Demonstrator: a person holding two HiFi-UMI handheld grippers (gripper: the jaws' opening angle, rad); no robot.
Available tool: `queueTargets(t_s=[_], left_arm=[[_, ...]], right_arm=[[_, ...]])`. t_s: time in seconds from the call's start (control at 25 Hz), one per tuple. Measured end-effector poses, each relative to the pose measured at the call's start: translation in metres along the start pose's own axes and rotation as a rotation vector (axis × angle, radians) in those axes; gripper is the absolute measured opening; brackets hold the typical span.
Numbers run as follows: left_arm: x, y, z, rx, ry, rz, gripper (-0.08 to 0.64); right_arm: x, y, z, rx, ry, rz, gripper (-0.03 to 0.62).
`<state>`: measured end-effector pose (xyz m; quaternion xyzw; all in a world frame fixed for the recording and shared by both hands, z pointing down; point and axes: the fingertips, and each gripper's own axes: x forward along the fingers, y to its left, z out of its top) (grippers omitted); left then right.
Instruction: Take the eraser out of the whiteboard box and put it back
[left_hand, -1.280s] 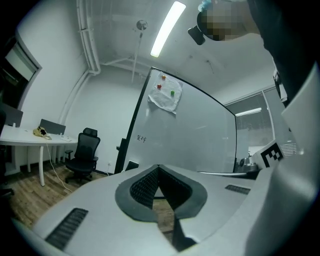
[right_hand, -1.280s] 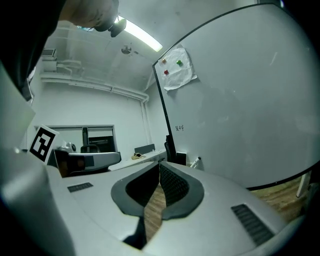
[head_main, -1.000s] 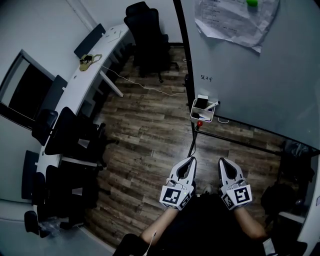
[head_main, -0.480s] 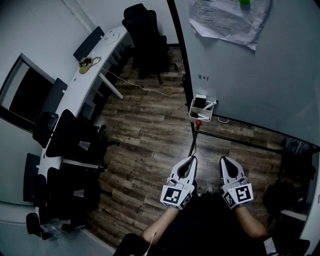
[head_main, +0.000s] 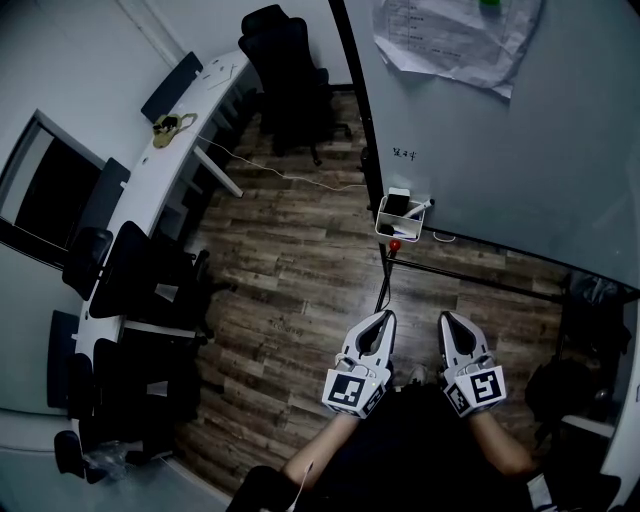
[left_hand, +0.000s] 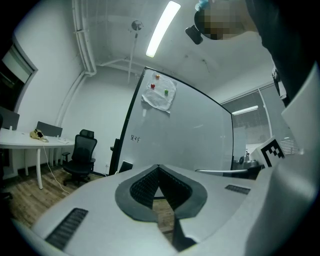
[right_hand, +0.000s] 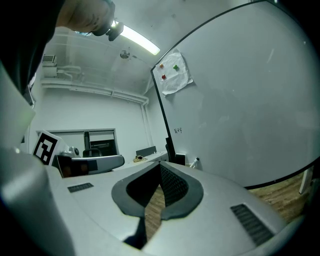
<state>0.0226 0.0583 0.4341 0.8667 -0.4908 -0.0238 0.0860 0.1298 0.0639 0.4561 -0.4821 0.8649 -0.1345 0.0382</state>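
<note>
At far left a long white desk (head_main: 150, 175) curves along the wall, well away from the work. The left gripper (head_main: 379, 318) is held level above the wooden floor (head_main: 290, 270), its jaws closed tip to tip with nothing between them. Ahead of it, hung low on the board's left edge, is the small white box (head_main: 388, 226). The dark block in it looks to be the eraser (head_main: 399, 205), with a pen (head_main: 423, 208) sticking out beside it. The right gripper (head_main: 446, 320) sits just beside the left, jaws likewise pressed together and empty, well short of the box. The whiteboard (head_main: 520, 150) fills the right.

The eraser is probably light, with a stiff back and a soft felt face. It should not be fragile. The jaws would best pinch its long sides near the top and lift it straight up, clear of the pen.
</note>
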Motion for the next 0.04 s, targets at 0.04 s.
queueTargets(t_s=[0.04], left_arm=[[0.0010, 0.0004, -0.0005, 0.001, 0.001, -0.001, 0.006]], right_arm=[[0.0007, -0.0006, -0.0005, -0.001, 0.002, 0.000, 0.014]])
